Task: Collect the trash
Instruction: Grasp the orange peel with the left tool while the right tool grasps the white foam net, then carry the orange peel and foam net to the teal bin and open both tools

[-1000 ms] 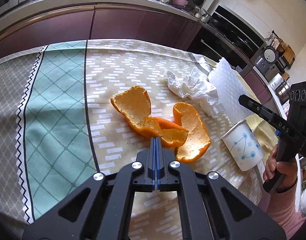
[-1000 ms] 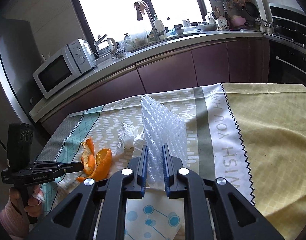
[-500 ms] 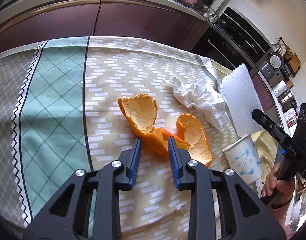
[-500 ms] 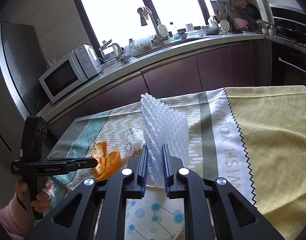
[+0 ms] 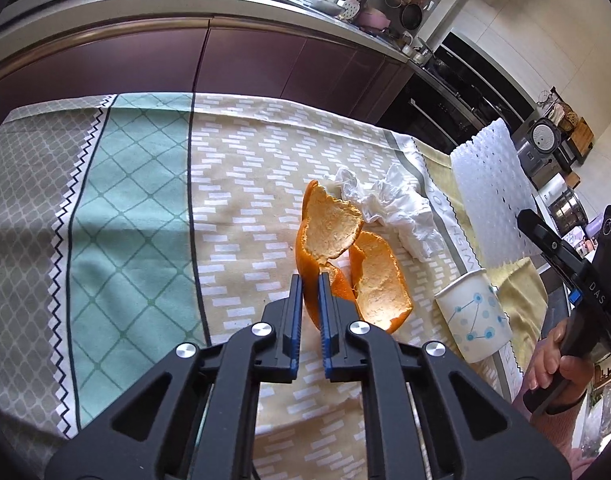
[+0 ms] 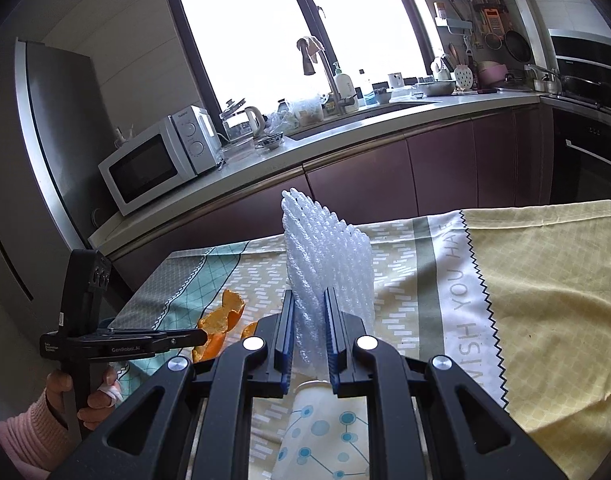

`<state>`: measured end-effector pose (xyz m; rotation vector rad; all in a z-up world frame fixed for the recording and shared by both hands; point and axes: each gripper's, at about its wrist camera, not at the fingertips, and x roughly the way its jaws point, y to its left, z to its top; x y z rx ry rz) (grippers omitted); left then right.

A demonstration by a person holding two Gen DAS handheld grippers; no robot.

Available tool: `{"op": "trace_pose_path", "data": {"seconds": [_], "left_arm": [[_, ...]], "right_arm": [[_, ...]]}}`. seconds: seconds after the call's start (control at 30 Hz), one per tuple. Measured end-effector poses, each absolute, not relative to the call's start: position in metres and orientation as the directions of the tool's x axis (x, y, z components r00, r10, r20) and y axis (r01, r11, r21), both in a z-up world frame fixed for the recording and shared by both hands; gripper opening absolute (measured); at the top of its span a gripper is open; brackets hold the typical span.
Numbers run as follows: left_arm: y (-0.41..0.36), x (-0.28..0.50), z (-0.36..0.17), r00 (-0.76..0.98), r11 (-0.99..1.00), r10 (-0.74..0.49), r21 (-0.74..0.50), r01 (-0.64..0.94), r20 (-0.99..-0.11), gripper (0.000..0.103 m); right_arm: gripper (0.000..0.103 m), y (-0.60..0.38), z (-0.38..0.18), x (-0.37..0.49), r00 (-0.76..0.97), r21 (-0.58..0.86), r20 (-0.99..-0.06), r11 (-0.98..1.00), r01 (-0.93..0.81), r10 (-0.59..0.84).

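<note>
1. Left wrist view: the left gripper [image 5: 310,280] is clenched on the orange peel [image 5: 337,252]; a crumpled tissue [image 5: 389,208] lies just beyond the jaws, a paper cup [image 5: 471,316] to their right.
2. Right wrist view: the right gripper [image 6: 309,300] grips the bubble wrap [image 6: 329,256] upright between its jaws, directly above the paper cup [image 6: 317,432].

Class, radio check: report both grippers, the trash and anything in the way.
Left gripper shut on orange peel, lifted. Right gripper shut on foam sheet, above paper cup. Crumpled tissue on tablecloth behind peel.
</note>
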<state>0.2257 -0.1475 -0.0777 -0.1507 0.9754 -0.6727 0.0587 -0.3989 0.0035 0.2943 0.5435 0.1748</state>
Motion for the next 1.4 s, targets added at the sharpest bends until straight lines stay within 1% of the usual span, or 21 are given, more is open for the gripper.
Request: {"op": "trace_pose_path", "data": {"seconds": [0.13, 0.3, 0.63, 1.03, 1.2, 1.4], "left_arm": [[-0.125, 0.210, -0.062, 0.418, 0.789, -0.595, -0.402, 0.464, -0.686, 0.008], [-0.091, 0.192, -0.048, 0.459, 0.801, -0.588, -0.400, 0.446, -0.666, 0.008], [0.015, 0.154, -0.025, 0.570, 0.840, -0.542, -0.414, 0.351, -0.617, 0.008], [0.153, 0.118, -0.020, 0.680, 0.908, -0.386, -0.386, 0.162, -0.623, 0.008], [0.206, 0.111, -0.023, 0.710, 0.922, -0.315, -0.380, 0.072, -0.629, 0.008], [0.254, 0.108, -0.036, 0.717, 0.932, -0.234, -0.361, -0.027, -0.657, 0.008]], "right_arm": [[0.013, -0.380, 0.011, 0.055, 0.840, 0.317, -0.466, 0.939, -0.135, 0.278], [0.013, -0.345, 0.017, 0.052, 0.819, 0.331, -0.447, 0.917, -0.223, 0.360], [0.013, -0.258, 0.020, 0.059, 0.734, 0.364, -0.430, 0.845, -0.392, 0.526], [0.013, -0.141, 0.023, 0.089, 0.581, 0.383, -0.447, 0.732, -0.563, 0.681], [0.013, -0.088, 0.025, 0.107, 0.512, 0.389, -0.459, 0.682, -0.619, 0.726], [0.013, -0.036, 0.022, 0.127, 0.436, 0.403, -0.484, 0.635, -0.659, 0.759]]}}
